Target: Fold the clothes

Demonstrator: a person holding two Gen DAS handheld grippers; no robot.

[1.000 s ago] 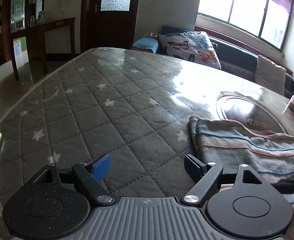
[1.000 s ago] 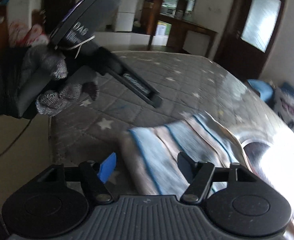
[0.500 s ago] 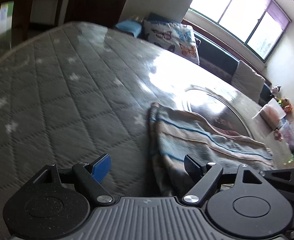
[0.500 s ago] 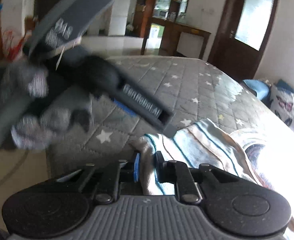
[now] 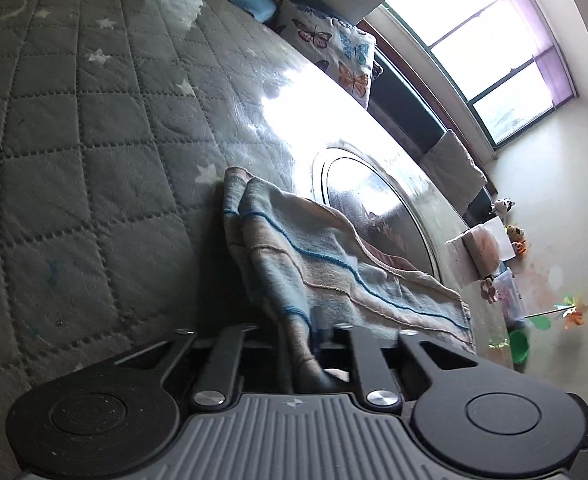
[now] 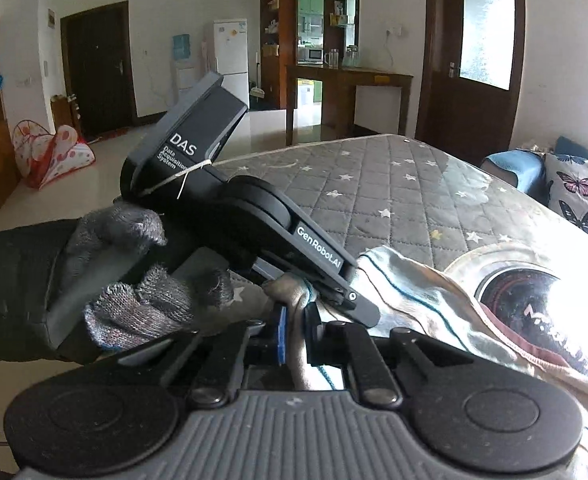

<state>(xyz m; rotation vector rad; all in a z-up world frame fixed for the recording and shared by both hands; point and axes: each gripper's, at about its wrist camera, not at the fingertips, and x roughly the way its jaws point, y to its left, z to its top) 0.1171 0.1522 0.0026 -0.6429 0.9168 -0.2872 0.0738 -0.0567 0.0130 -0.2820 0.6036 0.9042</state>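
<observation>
Left wrist view: the left tool (image 5: 299, 340) has just been closing and is now clamped on the near corner of the striped towel (image 5: 313, 264), cloth bunched right between its pads. The rest of the towel drapes away over the table (image 5: 94, 128), which has a grey quilted cover with white stars (a shiny round inset sits just past the towel).

Right wrist view: the right tool (image 6: 294, 334) has pinched down on another bit of the same towel (image 6: 405, 276), fabric squeezed against the blue pad. The left tool (image 6: 335, 290), held in a gloved hand (image 6: 134, 276), grips the towel just beside it, nearly touching.
</observation>
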